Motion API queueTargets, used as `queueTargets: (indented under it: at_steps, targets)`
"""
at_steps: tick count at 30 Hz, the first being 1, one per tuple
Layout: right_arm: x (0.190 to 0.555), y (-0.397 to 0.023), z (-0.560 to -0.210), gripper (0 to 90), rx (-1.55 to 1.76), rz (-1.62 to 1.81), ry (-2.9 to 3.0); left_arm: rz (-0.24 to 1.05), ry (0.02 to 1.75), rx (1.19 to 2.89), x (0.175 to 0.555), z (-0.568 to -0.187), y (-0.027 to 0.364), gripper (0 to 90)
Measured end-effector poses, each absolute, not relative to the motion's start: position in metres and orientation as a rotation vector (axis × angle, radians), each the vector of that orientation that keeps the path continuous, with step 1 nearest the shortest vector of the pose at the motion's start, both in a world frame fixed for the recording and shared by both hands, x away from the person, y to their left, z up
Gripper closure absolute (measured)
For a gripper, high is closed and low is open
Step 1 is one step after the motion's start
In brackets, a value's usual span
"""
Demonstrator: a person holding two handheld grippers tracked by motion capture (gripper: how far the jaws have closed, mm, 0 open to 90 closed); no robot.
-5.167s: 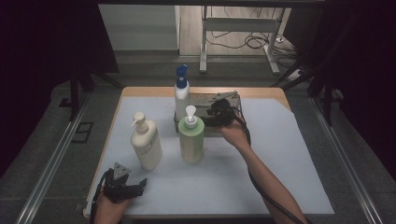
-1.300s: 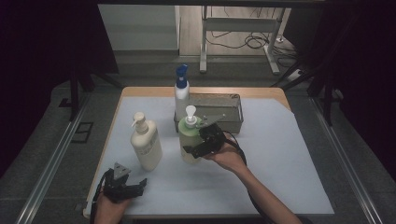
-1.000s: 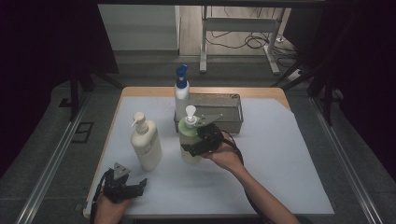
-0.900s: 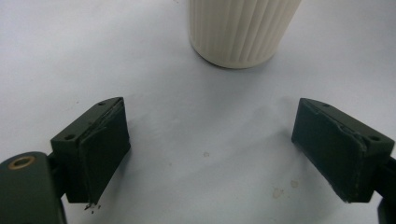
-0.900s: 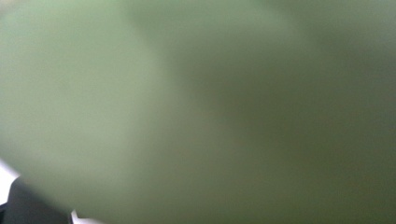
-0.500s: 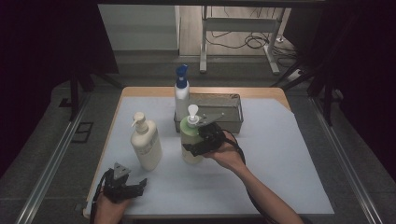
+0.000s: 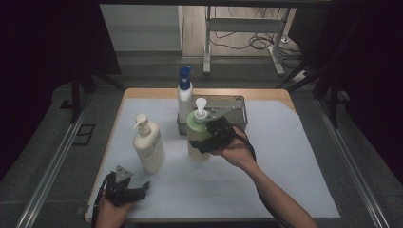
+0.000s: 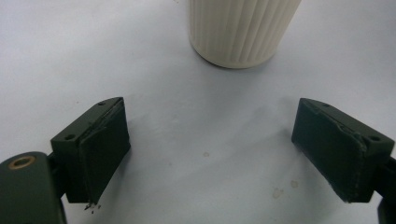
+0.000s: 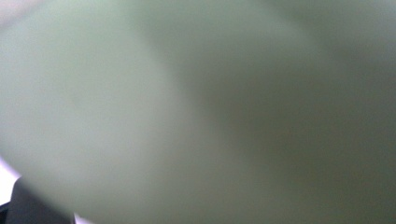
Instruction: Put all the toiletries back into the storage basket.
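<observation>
a white sheet (image 7: 266, 180) is covering the table (image 7: 152, 93), and the room around it is lying dark. a green bottle (image 7: 198, 137) with a white pump is standing in the middle, just in front of a grey metal tray (image 7: 237, 111). the right gripper (image 7: 209, 135) is hugging the side of the green bottle, with its jaws standing wide around the fat body and gripping it. in the right gripper view the green bottle (image 9: 196, 107) is looking like one big blurry green wall, so it is sitting very close to the camera. i am thinking the bottle is just starting to come up off the sheet, but i cannot tell if its bottom is touching or not. a blue-topped bottle (image 7: 185, 95) is standing at the left end of the tray, and a cream bottle (image 7: 148, 145) is waiting more to the left. the left gripper (image 7: 124, 190) is resting low near the front edge, and its jaws are spread wide with nothing between them. in the left gripper view the cream bottle (image 8: 243, 30) is standing apart from it. so the grab is looking done, and the carrying and putting down are looking like what is left.
</observation>
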State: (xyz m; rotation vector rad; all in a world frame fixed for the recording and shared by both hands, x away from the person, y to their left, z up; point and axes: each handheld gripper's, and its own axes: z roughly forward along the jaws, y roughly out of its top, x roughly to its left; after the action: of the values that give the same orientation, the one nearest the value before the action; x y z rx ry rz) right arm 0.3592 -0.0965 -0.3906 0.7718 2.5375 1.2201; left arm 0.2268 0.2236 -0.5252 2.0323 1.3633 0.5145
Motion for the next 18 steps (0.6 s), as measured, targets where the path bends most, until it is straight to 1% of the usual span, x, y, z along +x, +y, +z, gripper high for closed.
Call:
queueTargets:
  at_steps: [18]
  targets:
    - [0.372, -0.105, -0.359, 12.9, 0.797, 1.227, 2.496, 0.519, 1.359, 2.033, 0.227, -0.525, 0.224, 11.1]
